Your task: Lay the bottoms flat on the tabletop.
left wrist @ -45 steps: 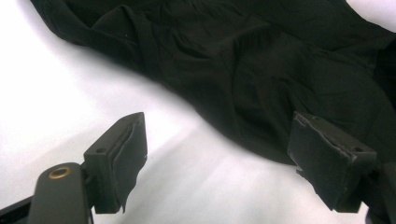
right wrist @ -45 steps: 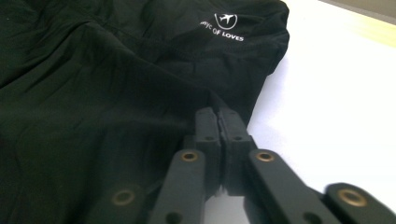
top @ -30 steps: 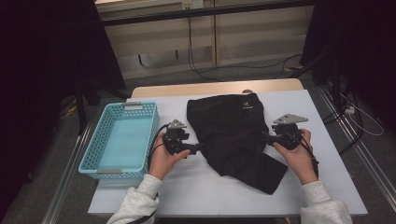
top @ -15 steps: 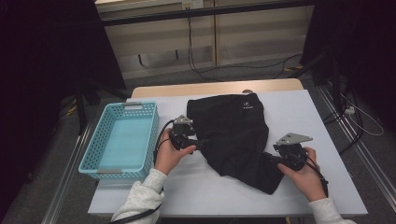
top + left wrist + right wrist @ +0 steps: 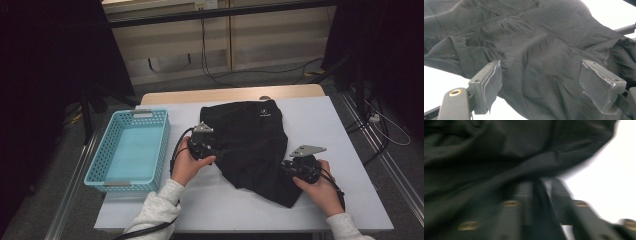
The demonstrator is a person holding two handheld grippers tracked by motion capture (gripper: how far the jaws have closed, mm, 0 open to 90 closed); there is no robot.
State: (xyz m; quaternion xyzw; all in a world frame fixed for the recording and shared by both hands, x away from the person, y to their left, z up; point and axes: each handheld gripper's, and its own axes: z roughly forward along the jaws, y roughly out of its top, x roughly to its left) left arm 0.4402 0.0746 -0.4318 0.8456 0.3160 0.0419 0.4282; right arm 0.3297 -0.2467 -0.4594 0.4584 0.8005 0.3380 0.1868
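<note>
1. Right now the work looks like folding or gathering the black garment (image 5: 252,140), which lies spread and rumpled on the white table (image 5: 340,130), to the right of the basket.
2. At the garment's near right corner, the right gripper (image 5: 286,168) has just been closing. In the right gripper view its jaws stand nearly together with a fold of dark cloth between them; the picture is blurred, so a firm pinch is likely but not certain.
3. At the garment's left edge, the left gripper (image 5: 549,82) has its jaws wide apart. Cloth lies between and beneath the pads (image 5: 492,82), but they do not press on it, so it holds nothing.
4. My reading: the step in hand is taking hold of two edges. The next move calls for the left jaws to close on the left hem, so both hands can lift or fold the cloth together without it slipping.
5. To the left sits the blue basket (image 5: 100,167), open-topped, with nothing visible inside. It stands apart from the garment and may be where the garment ends up.
</note>
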